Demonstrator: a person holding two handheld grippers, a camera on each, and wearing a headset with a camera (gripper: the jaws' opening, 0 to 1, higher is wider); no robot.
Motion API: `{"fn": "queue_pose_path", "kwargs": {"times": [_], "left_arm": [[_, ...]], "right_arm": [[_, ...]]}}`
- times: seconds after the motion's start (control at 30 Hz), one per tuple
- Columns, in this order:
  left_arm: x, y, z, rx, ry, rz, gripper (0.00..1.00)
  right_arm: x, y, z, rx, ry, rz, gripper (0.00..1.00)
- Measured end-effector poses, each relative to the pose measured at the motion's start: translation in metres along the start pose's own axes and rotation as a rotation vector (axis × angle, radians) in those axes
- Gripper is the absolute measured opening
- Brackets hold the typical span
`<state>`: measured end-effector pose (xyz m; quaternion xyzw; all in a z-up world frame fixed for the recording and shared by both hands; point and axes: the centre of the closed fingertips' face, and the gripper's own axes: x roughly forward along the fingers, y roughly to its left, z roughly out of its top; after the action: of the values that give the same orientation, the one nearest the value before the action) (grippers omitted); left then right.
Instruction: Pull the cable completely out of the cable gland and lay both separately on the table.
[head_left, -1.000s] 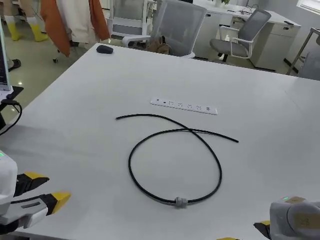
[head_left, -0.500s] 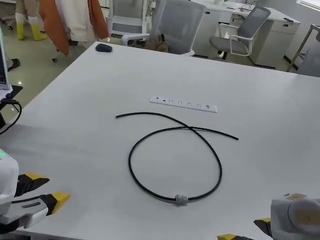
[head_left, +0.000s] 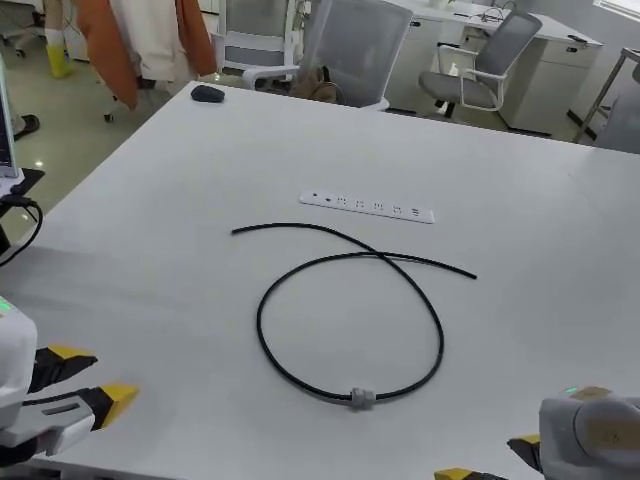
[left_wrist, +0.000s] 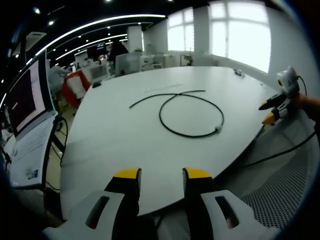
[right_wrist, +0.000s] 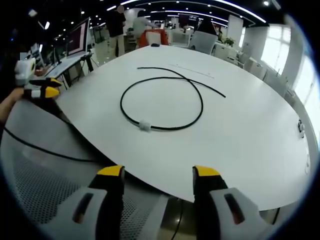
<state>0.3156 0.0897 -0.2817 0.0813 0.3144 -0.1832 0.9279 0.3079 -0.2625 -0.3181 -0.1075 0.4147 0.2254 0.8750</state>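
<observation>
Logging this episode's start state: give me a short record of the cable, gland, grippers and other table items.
cable: black, one self-crossing loop on the table, both ends free
cable gland: grey, threaded on the loop's near side
left gripper: open, empty, at the near table edge, apart from the cable
right gripper: open, empty, at the near table edge, apart from the cable
other items: white power strip beyond the loop; dark mouse at the far edge
task state: not begun
</observation>
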Motion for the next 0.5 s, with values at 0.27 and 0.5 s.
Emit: {"fn": "queue_pose_path", "kwargs": {"times": [0.27, 0.5], "left_arm": [[0.0002, -0.0005, -0.0011, 0.000, 0.007, -0.004, 0.35], [0.0026, -0.0023, -0.0088, 0.032, 0.068, -0.012, 0.37]], "right_arm": [[-0.0001, -0.0006, -0.0001, 0.004, -0.002, -0.002, 0.56], [0.0005, -0.0006, 0.0013, 0.004, -0.007, 0.001, 0.56]]}}
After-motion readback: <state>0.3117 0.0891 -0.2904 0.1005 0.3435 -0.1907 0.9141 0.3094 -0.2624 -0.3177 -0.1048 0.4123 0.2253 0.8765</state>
